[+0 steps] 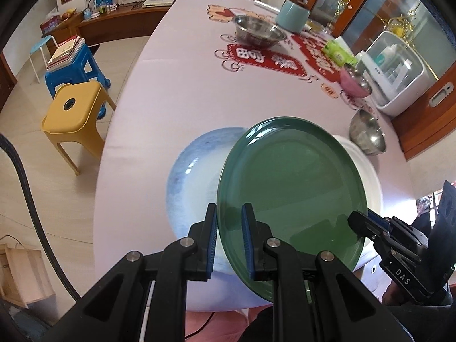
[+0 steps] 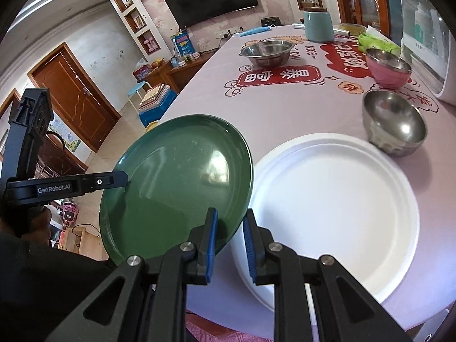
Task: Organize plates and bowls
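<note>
The green plate (image 1: 290, 188) hides much of the blue plate (image 1: 193, 171) and white plate (image 1: 367, 171).

Bright daylight, sharp focus; glare on green plate (image 2: 176, 182) ahead of jaws; strong fisheye bending, dark corners.

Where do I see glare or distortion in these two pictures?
Left wrist view: the table edge bows from fisheye distortion; pale sheen covers the green plate. Right wrist view: a bright window reflection sits on the plate; the white plate looks nearly overexposed; the corners are black.
</note>
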Action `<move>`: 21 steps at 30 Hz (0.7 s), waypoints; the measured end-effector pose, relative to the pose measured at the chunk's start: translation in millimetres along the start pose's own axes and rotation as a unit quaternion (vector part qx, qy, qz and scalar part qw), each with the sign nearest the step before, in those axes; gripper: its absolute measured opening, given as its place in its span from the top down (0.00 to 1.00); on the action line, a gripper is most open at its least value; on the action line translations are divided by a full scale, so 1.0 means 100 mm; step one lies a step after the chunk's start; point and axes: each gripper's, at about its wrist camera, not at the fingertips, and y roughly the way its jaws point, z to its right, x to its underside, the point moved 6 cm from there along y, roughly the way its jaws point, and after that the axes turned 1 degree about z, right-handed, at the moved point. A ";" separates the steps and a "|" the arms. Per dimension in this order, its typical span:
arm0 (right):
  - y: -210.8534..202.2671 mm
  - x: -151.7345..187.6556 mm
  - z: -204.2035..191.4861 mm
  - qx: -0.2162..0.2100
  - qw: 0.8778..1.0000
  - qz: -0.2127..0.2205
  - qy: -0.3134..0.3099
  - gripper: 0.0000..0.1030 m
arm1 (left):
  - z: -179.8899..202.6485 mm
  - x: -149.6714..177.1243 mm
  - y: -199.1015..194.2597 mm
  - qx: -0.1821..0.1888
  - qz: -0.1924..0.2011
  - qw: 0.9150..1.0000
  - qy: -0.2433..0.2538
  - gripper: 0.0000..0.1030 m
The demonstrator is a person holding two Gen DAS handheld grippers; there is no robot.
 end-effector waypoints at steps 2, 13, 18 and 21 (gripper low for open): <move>0.05 0.00 -0.05 0.001 1.000 -0.002 0.002 0.82 | -0.07 -0.02 0.04 -0.004 -0.006 1.000 0.004 0.86; 0.42 -0.02 -0.26 0.011 0.999 -0.033 -0.001 0.80 | -0.39 -0.13 0.23 -0.029 -0.047 0.998 0.018 0.86; 0.53 -0.01 -0.30 0.015 0.999 -0.042 0.005 0.80 | -0.48 -0.16 0.31 -0.028 -0.063 0.997 0.028 0.86; 0.60 0.00 -0.30 0.026 0.998 -0.048 0.012 0.80 | -0.51 -0.17 0.37 -0.028 -0.074 0.996 0.035 0.86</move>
